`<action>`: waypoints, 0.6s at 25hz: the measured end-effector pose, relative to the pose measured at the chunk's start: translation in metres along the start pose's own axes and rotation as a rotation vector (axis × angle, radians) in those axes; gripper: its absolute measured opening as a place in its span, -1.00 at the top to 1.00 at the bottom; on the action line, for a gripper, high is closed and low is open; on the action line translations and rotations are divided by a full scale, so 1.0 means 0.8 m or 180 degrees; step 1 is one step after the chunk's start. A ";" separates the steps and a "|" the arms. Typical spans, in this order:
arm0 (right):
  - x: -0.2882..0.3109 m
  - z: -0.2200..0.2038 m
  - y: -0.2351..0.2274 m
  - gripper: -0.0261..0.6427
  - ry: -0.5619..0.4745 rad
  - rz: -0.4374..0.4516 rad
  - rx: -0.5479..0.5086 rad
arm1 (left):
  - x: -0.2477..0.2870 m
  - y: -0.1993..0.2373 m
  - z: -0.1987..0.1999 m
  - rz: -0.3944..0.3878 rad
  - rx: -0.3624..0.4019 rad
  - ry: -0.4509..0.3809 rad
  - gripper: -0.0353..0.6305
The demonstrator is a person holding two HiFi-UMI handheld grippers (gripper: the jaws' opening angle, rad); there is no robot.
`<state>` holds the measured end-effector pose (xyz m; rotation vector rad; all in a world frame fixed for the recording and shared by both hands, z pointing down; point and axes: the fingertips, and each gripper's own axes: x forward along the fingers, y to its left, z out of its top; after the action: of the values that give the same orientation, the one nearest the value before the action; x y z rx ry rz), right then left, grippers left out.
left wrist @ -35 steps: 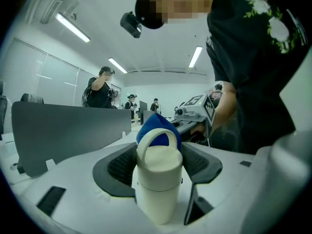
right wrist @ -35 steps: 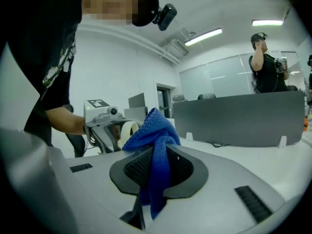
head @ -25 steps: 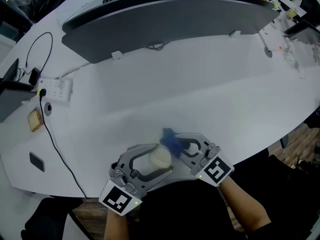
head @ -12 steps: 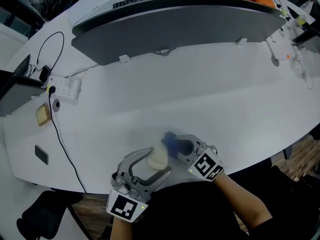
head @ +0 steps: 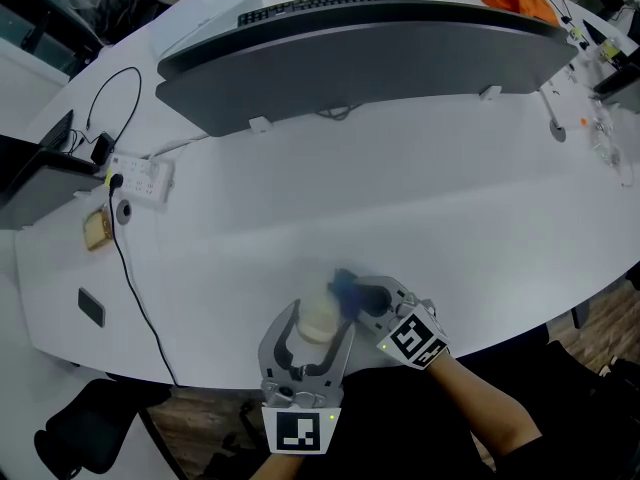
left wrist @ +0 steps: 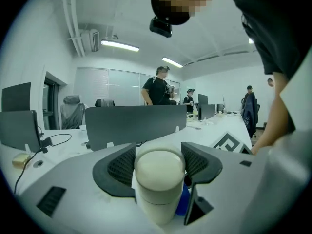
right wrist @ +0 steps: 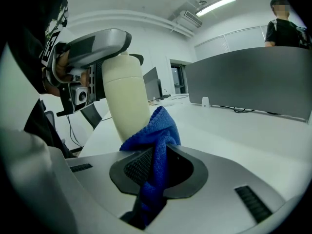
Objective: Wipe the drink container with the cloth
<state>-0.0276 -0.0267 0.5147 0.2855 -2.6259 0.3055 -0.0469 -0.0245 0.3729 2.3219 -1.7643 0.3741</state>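
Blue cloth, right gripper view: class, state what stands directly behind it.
The cream bottle, held in the left gripper, rises behind the cloth. The cloth covers its lower part, so its base cannot be seen.

One drink container [head: 320, 322], one blue cloth [head: 349, 288], two grippers: left gripper [head: 318, 313], right gripper [head: 358, 294]. Far left of the frame, one power strip [head: 140, 177]; along the top, one keyboard [head: 318, 2] and one grey divider [head: 370, 58].

Wears black clothing. Grey, curved left gripper [head: 320, 314] and right gripper [head: 358, 294], black ribbed pads [left wrist: 122, 165]. Black-and-white marker cubes [head: 300, 433] at six o'clock.
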 end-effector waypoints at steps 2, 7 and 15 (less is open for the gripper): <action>-0.003 0.005 -0.001 0.79 -0.0039 -0.0015 0.0078 | 0.002 -0.005 0.002 -0.0227 0.0196 0.0002 0.05; -0.053 0.080 -0.014 0.79 -0.0683 -0.0197 0.0227 | -0.001 -0.034 0.010 -0.1454 0.0781 -0.0182 0.05; -0.069 0.113 0.010 0.79 -0.0882 0.0087 0.0223 | 0.005 -0.029 0.009 -0.1803 0.0685 -0.0184 0.05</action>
<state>-0.0216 -0.0349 0.4091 0.3370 -2.8976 0.3926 -0.0232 -0.0242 0.3671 2.8665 -1.0476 0.4117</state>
